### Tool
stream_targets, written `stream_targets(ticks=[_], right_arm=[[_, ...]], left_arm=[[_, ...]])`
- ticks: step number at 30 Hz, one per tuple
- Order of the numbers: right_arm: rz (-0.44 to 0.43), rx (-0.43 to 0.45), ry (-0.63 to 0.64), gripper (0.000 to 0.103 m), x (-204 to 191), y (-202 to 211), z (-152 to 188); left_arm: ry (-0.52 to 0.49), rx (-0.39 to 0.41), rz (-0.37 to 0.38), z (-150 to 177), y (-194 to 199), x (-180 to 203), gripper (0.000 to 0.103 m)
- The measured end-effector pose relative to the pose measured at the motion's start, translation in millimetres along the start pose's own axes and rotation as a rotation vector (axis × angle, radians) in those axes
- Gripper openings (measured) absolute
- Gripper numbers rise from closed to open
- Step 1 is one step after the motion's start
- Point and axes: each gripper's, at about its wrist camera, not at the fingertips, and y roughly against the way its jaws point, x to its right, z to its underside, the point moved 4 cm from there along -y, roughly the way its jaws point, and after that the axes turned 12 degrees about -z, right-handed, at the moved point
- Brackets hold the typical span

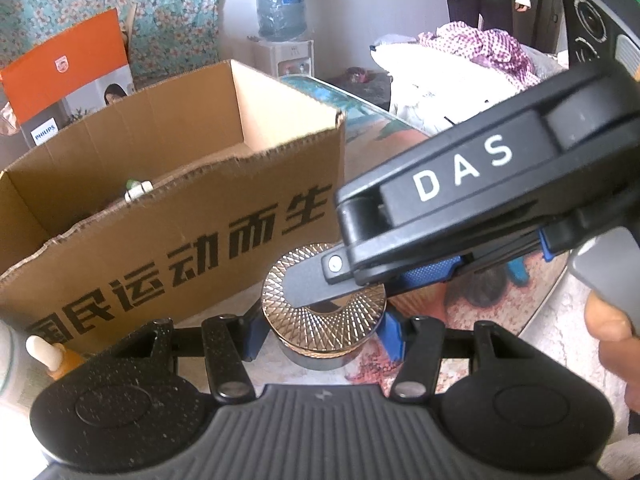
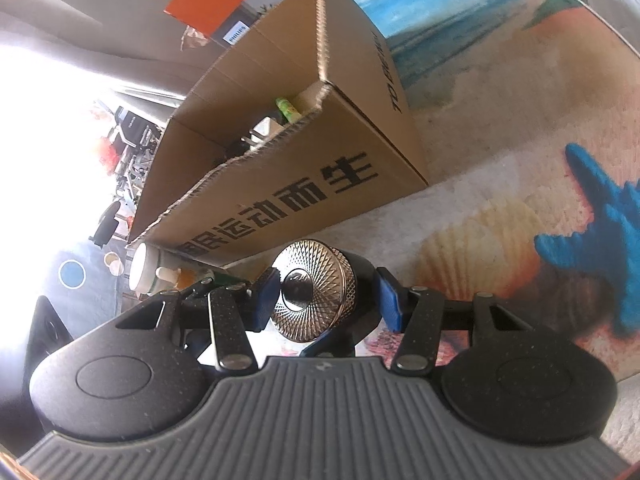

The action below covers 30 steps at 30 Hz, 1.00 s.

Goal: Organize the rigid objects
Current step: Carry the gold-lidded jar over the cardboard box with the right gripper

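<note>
Ribbed grey housing of the left tool (image 1: 322, 334) fills the bottom of its view, and its two blue pads sit against opposite sides of a round jar (image 1: 320, 328) with a gold cross-hatched lid and a dark base, clamped on it. The jar is just in front of the printed long wall of an open cardboard box (image 1: 180, 248), near that wall's right end, over a worktop (image 1: 500, 292) printed with shells and a blue starfish.

The right tool (image 2: 328, 302) reaches in from the side away from the box, with one dark finger lying across the lid. In its own view, one blue pad meets the lid's rim and the other stands just beside the dark base; I cannot tell whether it squeezes. A hand (image 1: 608, 320) grips its handle.

Inside the box lie several small things, among them a green-topped one (image 2: 286, 108). By the box's front left corner stand an orange dropper bottle (image 1: 60, 356) and a white cup (image 2: 140, 268). Behind the box rise an orange carton (image 1: 64, 76) and a water dispenser (image 1: 280, 8).
</note>
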Motion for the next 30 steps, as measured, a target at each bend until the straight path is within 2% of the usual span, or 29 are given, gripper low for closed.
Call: stream_targets(ticks=[12, 18, 25, 30], right_arm=[[-0.032, 0.044, 0.094, 0.051, -37, 23, -10], [-0.065, 0.07, 0.164, 0.051, -63, 37, -19], [-0.092, 0.096, 0.282, 0.051, -104, 50, -42], [-0.116, 0.08, 0.359, 0.051, -130, 52, -72]], left_arm=[[0.014, 0.088, -0.053, -13, 43, -9, 0.057], [0.05, 0.135, -0.073, -29, 67, -19, 0.057], [0.093, 0.174, -0.106, -65, 89, -39, 0.057], [0.138, 0.175, -0.117, -93, 93, -59, 0.057]])
